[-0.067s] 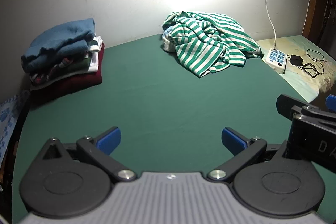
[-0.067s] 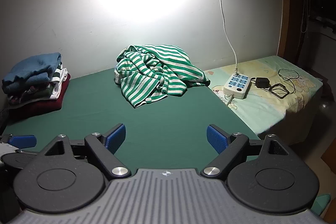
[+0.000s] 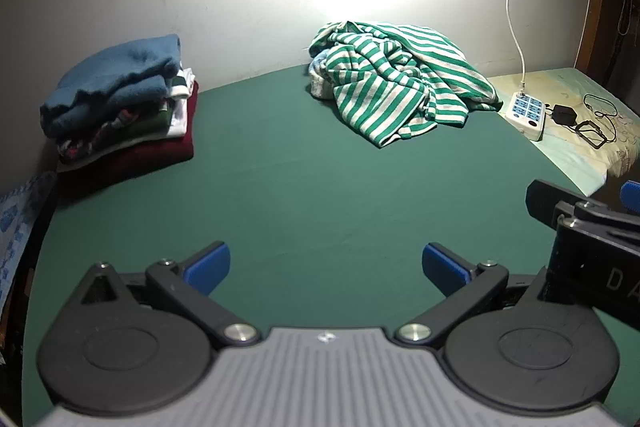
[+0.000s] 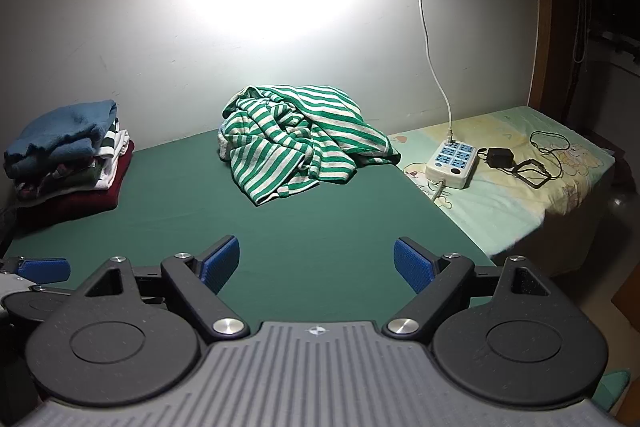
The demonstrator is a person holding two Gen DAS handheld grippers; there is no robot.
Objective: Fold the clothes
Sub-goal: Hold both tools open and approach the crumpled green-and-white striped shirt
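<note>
While both tools (image 3: 326,263) (image 4: 316,261) gape empty, the soft, limp striped shirt (image 4: 296,151) looks best pinched at its near hem.

Folded stack (image 3: 120,107): the lower garments show only as edges under the blue top piece; what each one is cannot be told.
Striped garment (image 3: 396,83): crumpled in a heap, so its shape, sleeves and neck are hidden; a pale cloth at its 9 o'clock side is mostly covered.
Right gripper (image 3: 584,219): in the left wrist view it is cut off at 3 o'clock, with only one black arm and a sliver of blue pad showing.
Left gripper (image 4: 40,269): in the right wrist view only one blue pad shows, at 9 o'clock.
White cable (image 4: 424,11): runs out of frame at 12 o'clock.
Wall (image 4: 100,7): a glare patch washes out its middle.
Printed cloth (image 3: 16,211): cut off at 9 o'clock, pattern unreadable.
</note>
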